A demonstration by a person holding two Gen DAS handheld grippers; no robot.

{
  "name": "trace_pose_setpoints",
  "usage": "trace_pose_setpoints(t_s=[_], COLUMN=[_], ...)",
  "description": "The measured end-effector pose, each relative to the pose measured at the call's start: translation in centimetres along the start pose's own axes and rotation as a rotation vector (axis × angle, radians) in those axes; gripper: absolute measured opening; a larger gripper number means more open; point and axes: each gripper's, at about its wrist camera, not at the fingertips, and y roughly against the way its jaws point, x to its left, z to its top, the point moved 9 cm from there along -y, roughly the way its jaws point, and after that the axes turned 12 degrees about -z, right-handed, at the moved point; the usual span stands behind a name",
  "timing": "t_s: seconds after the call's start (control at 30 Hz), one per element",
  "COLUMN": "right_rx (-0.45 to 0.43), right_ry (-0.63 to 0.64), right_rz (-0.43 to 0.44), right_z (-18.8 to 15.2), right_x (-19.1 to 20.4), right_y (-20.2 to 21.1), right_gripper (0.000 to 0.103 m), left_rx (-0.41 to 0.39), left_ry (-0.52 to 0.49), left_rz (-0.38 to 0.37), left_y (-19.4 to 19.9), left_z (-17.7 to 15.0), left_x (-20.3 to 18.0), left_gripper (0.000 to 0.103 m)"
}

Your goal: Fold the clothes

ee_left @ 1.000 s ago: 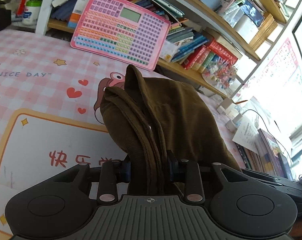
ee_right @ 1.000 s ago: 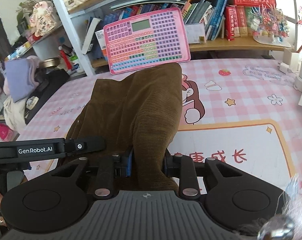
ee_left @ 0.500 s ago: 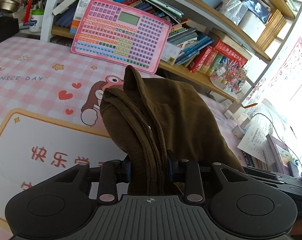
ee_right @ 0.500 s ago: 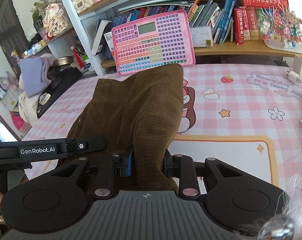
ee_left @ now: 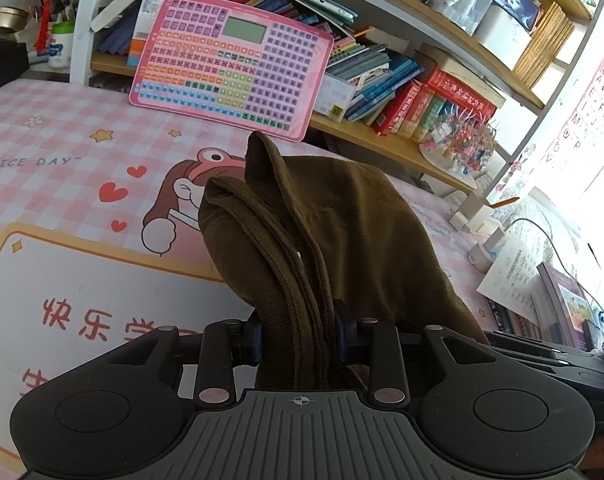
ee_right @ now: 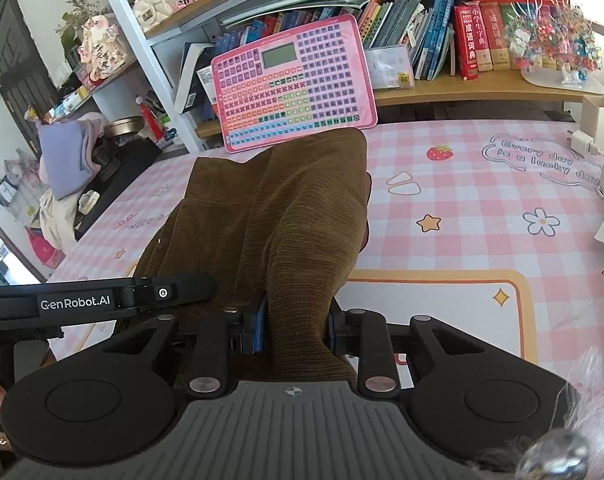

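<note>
Mid-fold, carry phase. Left gripper (ee_left: pixel 298 340) and right gripper (ee_right: pixel 294 330) both clamped on bunched brown garment (ee_left: pixel 321 216), lifted over pink checked table mat (ee_right: pixel 481 216). Next, probably: lay down flat, keep edges aligned, then release.

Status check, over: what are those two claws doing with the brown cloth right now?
Left gripper and right gripper both shut on brown garment. Garment bunched, draped forward over pink checked table mat. Nothing in the way.
</note>
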Motion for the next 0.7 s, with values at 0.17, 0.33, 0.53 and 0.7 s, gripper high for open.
trace_pose_setpoints(t_s=[0.17,0.33,0.53,0.7], right_rx=[-0.001,-0.008,-0.015,-0.034], right_ry=[-0.014,-0.031,-0.044,-0.061], right_rz=[-0.017,-0.033,-0.049,-0.068], right_z=[0.5,1.7,4.5,8.1], right_x=[1.0,2.5,4.6,5.6], right_y=[-1.2,-3.0,-6.4,-10.0], right_gripper=[0.025,0.025,0.025,0.025], left_rx=[0.013,0.034,0.047,0.042], left_ry=[-0.007,-0.024,-0.032,-0.034], left_rz=[-0.018,-0.037,-0.054,-0.083], left_y=[-0.3,-0.8,-2.1,-4.3], left_z=[1.1,3.2,7.2,11.2], left_x=[1.3,3.3,6.9,9.6], left_gripper=[0.03,0.03,0.031,0.031])
